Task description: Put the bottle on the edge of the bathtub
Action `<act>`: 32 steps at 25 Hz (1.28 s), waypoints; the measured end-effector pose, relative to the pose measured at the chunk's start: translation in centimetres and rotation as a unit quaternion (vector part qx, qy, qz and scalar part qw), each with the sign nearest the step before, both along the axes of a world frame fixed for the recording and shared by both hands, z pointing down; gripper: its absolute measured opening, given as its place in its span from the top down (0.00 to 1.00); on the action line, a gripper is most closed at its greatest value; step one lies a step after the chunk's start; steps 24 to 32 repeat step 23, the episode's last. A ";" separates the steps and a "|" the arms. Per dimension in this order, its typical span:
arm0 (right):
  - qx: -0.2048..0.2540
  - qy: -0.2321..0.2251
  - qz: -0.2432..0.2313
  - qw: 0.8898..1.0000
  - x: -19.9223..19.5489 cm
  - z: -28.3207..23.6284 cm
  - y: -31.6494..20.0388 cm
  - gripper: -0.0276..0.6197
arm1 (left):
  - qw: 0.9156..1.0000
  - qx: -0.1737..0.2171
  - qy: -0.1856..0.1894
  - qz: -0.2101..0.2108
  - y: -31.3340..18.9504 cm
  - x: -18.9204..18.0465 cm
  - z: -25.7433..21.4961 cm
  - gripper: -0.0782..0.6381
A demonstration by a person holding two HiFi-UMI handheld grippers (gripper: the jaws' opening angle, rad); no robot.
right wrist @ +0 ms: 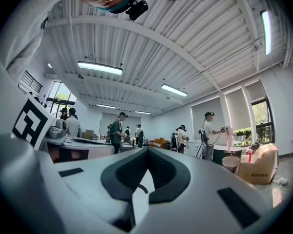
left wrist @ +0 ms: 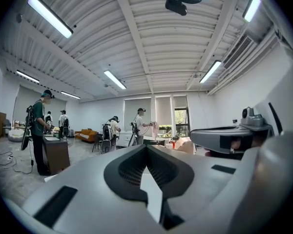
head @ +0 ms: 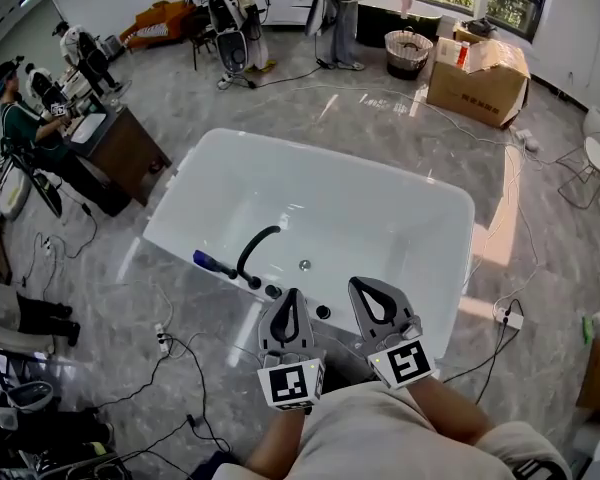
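A white bathtub [head: 420,193] fills the middle of the head view. A black curved faucet [head: 256,249] rises from its near rim. Beside the faucet, a dark blue bottle [head: 212,263] lies on that near-left rim. My left gripper [head: 289,306] and right gripper [head: 372,293] hover side by side over the near rim, close to my body and to the right of the bottle. Both are shut with nothing between the jaws. In the left gripper view the left gripper [left wrist: 146,147] points out across the room, tips together. The right gripper [right wrist: 147,149] looks the same in its own view.
A cardboard box [head: 478,78] and a wicker basket [head: 408,53] stand beyond the tub. A dark desk [head: 120,148] with a person at it is at the left. Cables and a power strip [head: 510,318] lie on the grey floor around the tub. Several people stand at the back.
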State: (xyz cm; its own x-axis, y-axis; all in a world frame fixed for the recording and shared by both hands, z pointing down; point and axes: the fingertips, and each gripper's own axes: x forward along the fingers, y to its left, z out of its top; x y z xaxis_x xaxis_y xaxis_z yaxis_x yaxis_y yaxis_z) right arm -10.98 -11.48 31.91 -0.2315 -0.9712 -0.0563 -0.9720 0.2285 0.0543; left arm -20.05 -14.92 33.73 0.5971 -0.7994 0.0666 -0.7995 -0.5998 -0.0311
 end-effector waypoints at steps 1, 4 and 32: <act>-0.001 0.000 0.000 1.000 0.1 0.0 0.1 0.95 | 1.000 0.001 0.001 0.000 0.0 0.0 -0.1 0.88; -0.003 -0.004 0.002 1.000 0.4 0.1 0.3 0.95 | 1.000 0.004 0.002 0.000 0.4 0.3 -0.2 0.88; -0.001 -0.002 0.001 1.000 0.3 0.0 1.3 0.95 | 1.000 0.000 -0.006 -0.006 1.8 0.1 0.0 0.88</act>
